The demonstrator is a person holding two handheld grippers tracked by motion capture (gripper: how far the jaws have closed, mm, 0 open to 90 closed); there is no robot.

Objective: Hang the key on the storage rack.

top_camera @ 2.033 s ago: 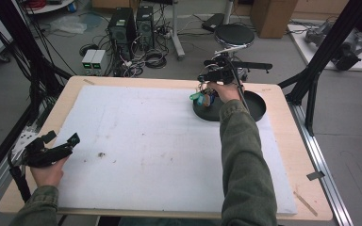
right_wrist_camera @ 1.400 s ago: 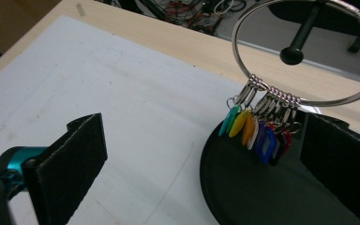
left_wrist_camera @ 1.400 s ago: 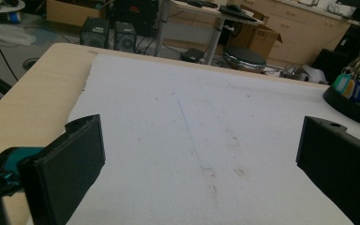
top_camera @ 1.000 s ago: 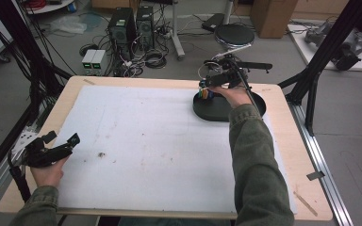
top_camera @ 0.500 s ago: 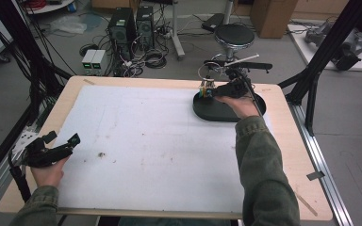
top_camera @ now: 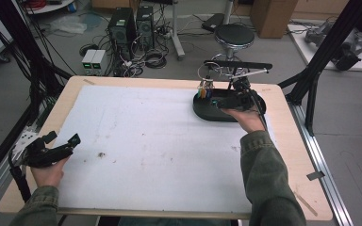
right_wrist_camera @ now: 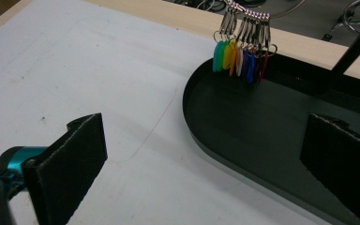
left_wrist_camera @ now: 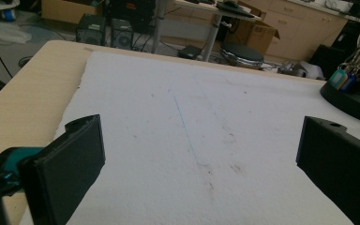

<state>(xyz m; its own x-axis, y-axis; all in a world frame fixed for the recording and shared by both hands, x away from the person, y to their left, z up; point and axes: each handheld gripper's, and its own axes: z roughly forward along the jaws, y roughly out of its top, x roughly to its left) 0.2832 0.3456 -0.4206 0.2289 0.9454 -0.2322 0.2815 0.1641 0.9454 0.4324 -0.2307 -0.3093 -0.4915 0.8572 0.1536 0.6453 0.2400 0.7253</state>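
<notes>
— Where do the two tools sit?

— The left tool (top_camera: 61, 146) is at the near left corner of the bench (top_camera: 287, 155), held in the person's left hand (top_camera: 47, 172) and resting low over the white mat (top_camera: 146, 141). From the left gripper view its jaws stand wide apart with nothing between them, only bare mat with a few brown specks and a faint blue line.

— And the right one?

— The right tool (top_camera: 212, 96) is at the far right of the bench, over the black oval tray (top_camera: 207, 113). The right hand (top_camera: 245, 117) grips it from the near side, the green sleeve (top_camera: 264, 174) running back toward the near edge. In the right gripper view its jaws are spread wide too, released, holding nothing: one jaw hangs over the mat just outside the tray's rim, the other over the tray floor.

— What is in the tray?

— A bunch of coloured key tags (right_wrist_camera: 239, 58), green, yellow, orange, blue and red, each on a small metal clip, hangs from a beaded ring above the tray's far left end. The tags hang just over the tray floor; whether they touch it I cannot tell. A thin black rod (right_wrist_camera: 351, 51) slants up from the tray on the right.

— Anything beyond the bench?

— On the floor past the far edge: a round black stool (top_camera: 234, 35), two computer towers (top_camera: 132, 23) and tangled cables.
</notes>
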